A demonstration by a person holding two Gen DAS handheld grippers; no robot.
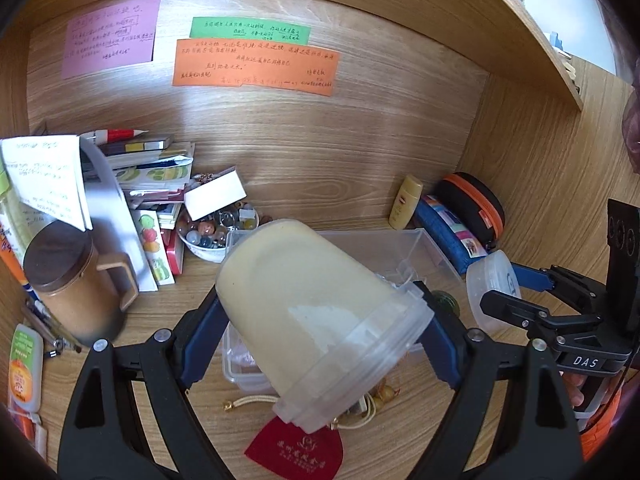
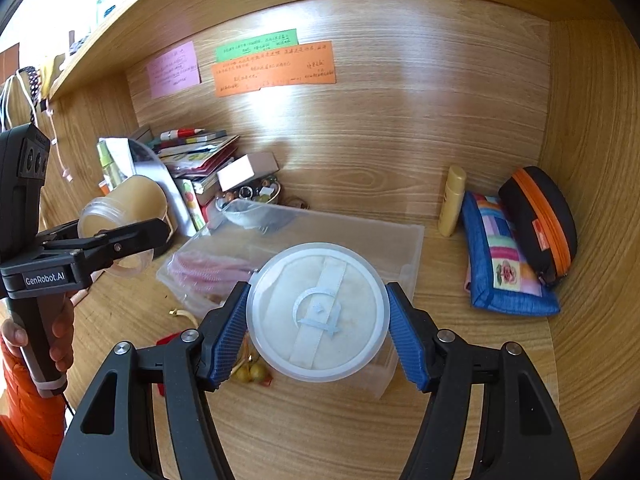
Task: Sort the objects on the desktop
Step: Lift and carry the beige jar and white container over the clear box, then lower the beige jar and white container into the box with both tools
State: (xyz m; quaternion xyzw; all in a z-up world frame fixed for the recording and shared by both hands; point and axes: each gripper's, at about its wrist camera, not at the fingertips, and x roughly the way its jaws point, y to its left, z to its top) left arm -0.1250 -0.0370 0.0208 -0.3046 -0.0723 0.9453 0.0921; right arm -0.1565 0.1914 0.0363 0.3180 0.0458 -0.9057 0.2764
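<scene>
My left gripper (image 1: 320, 328) is shut on a clear plastic jar (image 1: 312, 308) partly filled with cream-coloured powder, tilted with its open mouth toward the camera, above a clear plastic box (image 1: 360, 248). The jar also shows in the right wrist view (image 2: 124, 208), held by the left gripper (image 2: 120, 236). My right gripper (image 2: 318, 316) is shut on the jar's round translucent lid (image 2: 318, 312), which carries a white puff with a ribbon. The lid also shows in the left wrist view (image 1: 494, 290), in the right gripper (image 1: 508, 292), to the right of the jar.
A brown lidded mug (image 1: 76, 284), stacked books (image 1: 152, 164) and a bowl of beads (image 1: 216, 232) stand at the left. A yellow bottle (image 2: 452, 200), a blue patchwork pouch (image 2: 504, 268) and a black-orange case (image 2: 540, 220) lie at the right. A red pouch (image 1: 296, 452) lies near.
</scene>
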